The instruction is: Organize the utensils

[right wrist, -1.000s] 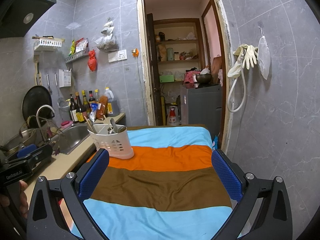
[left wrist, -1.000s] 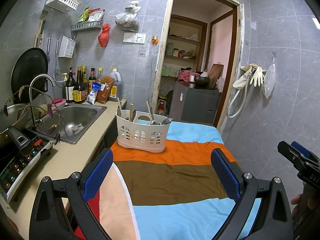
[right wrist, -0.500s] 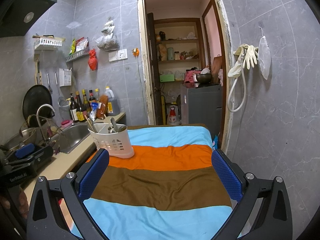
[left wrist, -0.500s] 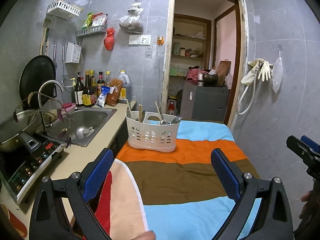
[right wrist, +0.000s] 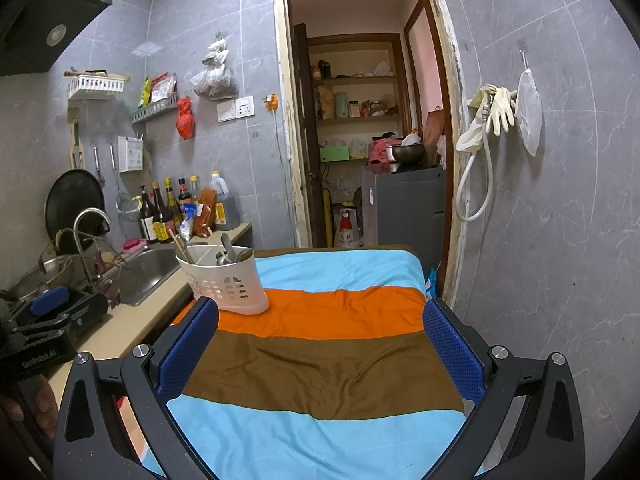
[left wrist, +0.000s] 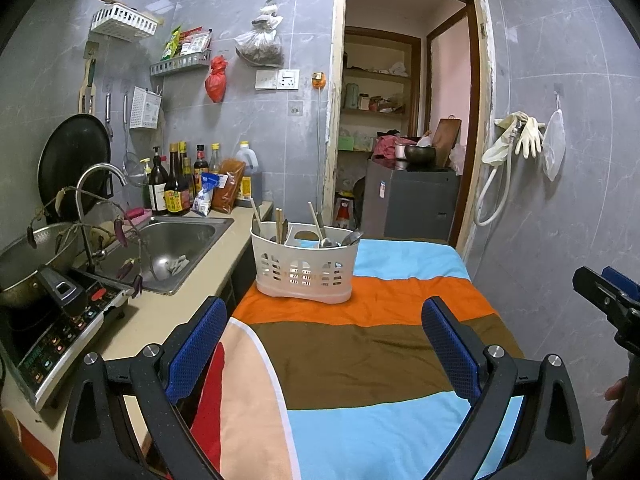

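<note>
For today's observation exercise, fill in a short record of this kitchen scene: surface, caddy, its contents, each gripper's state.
surface: striped cloth beside the counter
caddy: white caddy, upright on the orange stripe
contents: chopsticks and spoons, standing in separate compartments
left gripper: open, holding nothing, short of the caddy
right gripper: open, holding nothing

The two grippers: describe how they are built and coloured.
Both look alike. The left gripper and the right gripper have matte black frames with triangular cut-outs and silver round bolts. Their fingers carry blue pads with a fine dotted texture. Seen from the right wrist view, the left one's black body bears small white lettering. No cables show.
</note>
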Demonstrator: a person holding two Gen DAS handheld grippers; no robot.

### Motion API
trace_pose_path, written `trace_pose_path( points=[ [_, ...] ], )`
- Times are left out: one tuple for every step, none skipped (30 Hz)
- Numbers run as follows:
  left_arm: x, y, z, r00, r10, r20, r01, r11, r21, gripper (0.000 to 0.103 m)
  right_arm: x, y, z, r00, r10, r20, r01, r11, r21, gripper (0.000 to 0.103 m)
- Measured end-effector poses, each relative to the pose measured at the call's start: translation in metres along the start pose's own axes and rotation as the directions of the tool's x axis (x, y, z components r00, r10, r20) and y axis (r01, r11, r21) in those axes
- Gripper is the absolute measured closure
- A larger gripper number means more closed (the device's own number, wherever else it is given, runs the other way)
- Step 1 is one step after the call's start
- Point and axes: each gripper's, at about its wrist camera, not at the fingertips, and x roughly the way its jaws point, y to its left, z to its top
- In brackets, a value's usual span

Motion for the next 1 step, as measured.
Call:
trace_pose_path(
  points=[
    [0.0001, 0.0003, -0.0001, 1.000, 0.000, -0.001, 0.000, 1.000, 0.000, 0.007, 0.0008, -0.0004, 0.0005, 1.000, 0.000, 0.000, 0.000, 1.000, 0.000, 0.000]
  ],
)
